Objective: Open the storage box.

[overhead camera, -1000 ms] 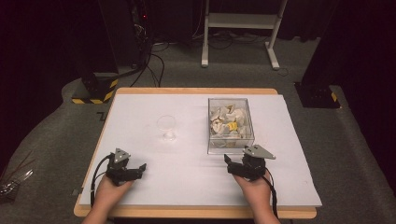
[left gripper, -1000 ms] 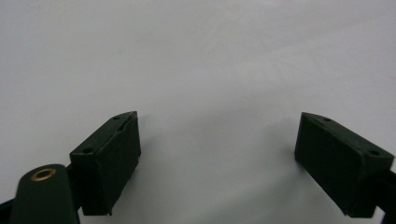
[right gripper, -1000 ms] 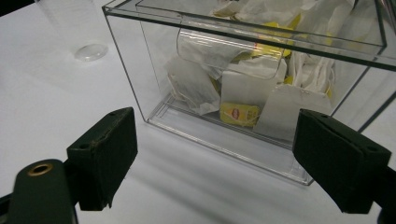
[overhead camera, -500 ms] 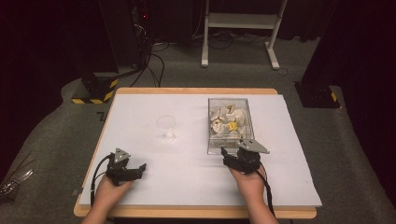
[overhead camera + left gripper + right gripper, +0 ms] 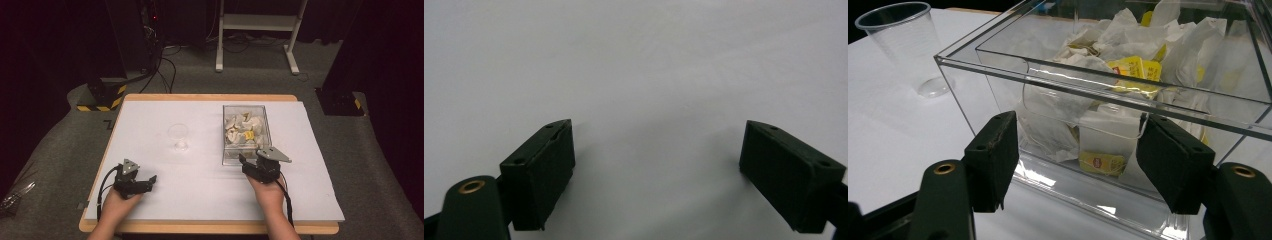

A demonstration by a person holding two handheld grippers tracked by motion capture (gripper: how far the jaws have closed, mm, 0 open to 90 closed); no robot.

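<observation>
At lower right of the high view, our right hand-held gripper (image 5: 248,163), jaws spread and empty, faces the clear plastic box of white and yellow tea bags (image 5: 245,131); we risk nudging its wall. Our left hand-held gripper (image 5: 146,181) rests open on the white desk (image 5: 200,185), dark room behind.

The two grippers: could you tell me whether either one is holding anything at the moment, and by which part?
Nothing is held. The left gripper is open over bare table, and the right gripper is open just short of the clear box of tea bags.
</observation>
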